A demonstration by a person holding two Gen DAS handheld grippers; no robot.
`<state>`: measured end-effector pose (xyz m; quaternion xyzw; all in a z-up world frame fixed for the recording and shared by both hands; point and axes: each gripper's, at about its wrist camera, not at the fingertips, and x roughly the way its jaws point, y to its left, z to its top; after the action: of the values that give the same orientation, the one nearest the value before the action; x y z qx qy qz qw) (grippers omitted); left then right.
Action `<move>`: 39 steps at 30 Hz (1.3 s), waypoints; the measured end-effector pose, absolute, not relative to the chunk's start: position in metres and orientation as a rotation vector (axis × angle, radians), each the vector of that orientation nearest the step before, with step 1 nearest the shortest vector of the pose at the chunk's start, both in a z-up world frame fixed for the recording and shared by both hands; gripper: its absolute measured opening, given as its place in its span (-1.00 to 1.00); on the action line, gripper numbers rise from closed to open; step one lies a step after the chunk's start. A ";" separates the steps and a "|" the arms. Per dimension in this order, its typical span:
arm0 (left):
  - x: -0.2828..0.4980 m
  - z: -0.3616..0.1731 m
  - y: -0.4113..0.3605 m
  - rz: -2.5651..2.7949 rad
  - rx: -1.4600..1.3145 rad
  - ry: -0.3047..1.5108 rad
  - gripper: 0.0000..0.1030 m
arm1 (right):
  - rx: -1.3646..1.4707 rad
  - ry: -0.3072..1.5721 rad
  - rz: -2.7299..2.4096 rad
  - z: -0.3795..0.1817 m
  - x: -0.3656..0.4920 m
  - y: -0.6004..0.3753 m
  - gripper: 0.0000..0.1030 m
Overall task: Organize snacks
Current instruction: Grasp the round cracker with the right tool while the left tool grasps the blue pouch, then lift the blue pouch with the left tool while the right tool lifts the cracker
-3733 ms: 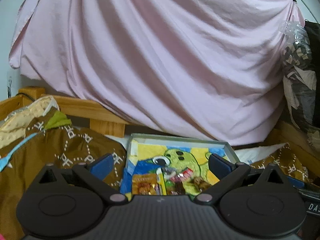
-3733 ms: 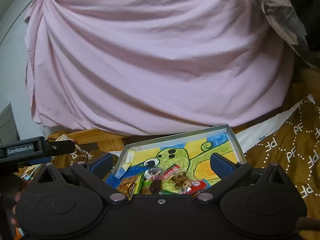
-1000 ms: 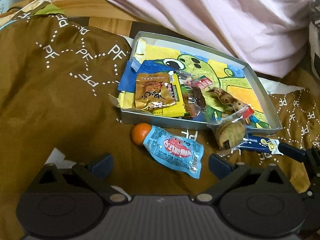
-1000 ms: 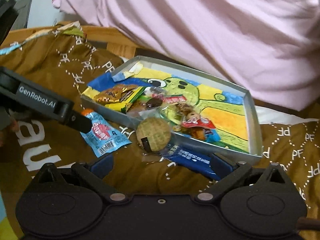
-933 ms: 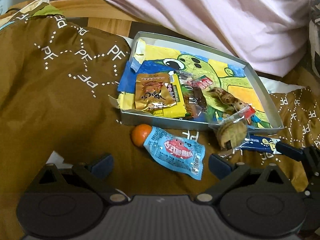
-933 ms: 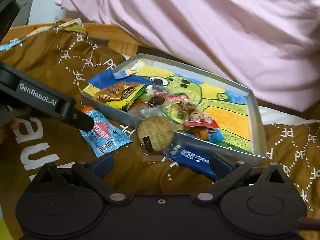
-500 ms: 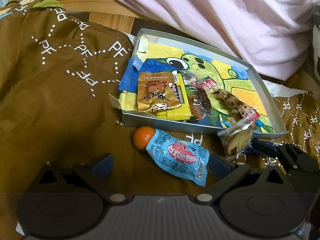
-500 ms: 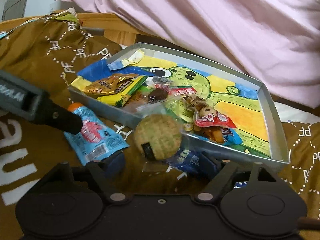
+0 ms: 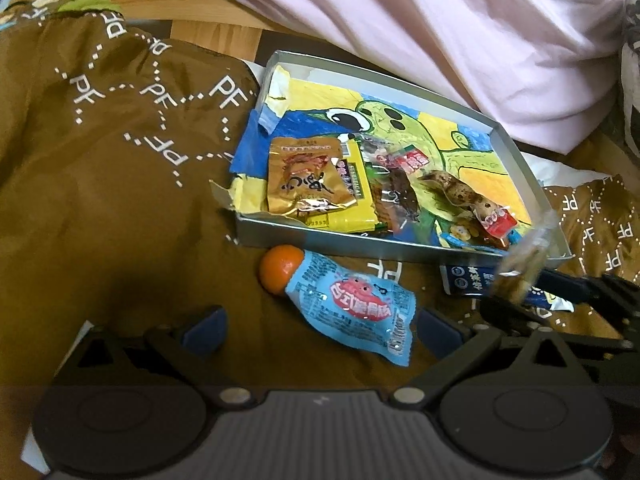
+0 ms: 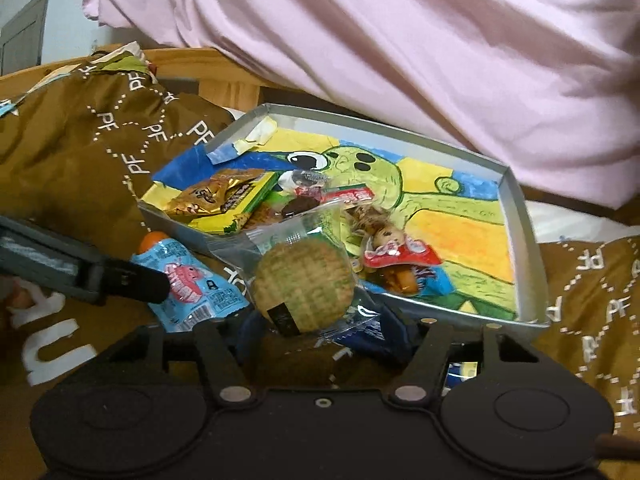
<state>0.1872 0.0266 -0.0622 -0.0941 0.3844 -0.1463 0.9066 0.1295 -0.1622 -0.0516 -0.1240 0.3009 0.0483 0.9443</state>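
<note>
While your left gripper hangs released over the blue pouch, your right gripper is closing on the wrapped round cracker, held just near of the tray.

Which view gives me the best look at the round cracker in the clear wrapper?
Right wrist: the round cracker faces the camera, centred, between the closing right tool. Left wrist shows it only edge-on and blurred at the far right.
</note>
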 end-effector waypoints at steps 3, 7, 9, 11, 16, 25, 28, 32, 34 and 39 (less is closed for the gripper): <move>0.193 -0.063 0.024 -0.299 -0.246 0.804 0.99 | -0.281 0.644 0.075 -0.036 0.120 -0.164 0.25; 0.210 -0.066 0.011 -0.251 -0.311 0.847 0.99 | -0.269 0.683 0.047 -0.020 0.103 -0.174 0.25; 0.218 -0.070 0.003 -0.227 -0.318 0.867 0.99 | -0.255 0.693 0.044 -0.017 0.094 -0.180 0.25; 0.223 -0.074 -0.006 -0.197 -0.294 0.857 0.99 | -0.232 0.709 0.036 -0.016 0.090 -0.185 0.25; 0.227 -0.080 -0.020 -0.166 -0.178 0.860 0.91 | -0.212 0.695 0.051 -0.013 0.091 -0.183 0.25; 0.215 -0.072 0.000 -0.208 -0.217 0.883 0.25 | -0.179 0.693 0.093 -0.012 0.089 -0.181 0.25; 0.205 -0.071 0.007 -0.227 -0.248 0.891 0.10 | -0.182 0.697 0.110 -0.014 0.087 -0.179 0.25; 0.187 -0.068 0.013 -0.239 -0.262 0.909 -0.12 | -0.201 0.714 0.135 -0.020 0.086 -0.172 0.25; 0.178 -0.065 0.017 -0.245 -0.281 0.928 -0.27 | -0.225 0.719 0.144 -0.024 0.085 -0.168 0.25; 0.155 -0.063 0.027 -0.255 -0.322 0.950 -0.31 | -0.242 0.737 0.176 -0.030 0.083 -0.164 0.25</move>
<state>0.1547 0.0266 -0.0629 -0.1541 0.4541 -0.1219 0.8690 0.0827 -0.1637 -0.0298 -0.1179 0.3590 0.0855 0.9219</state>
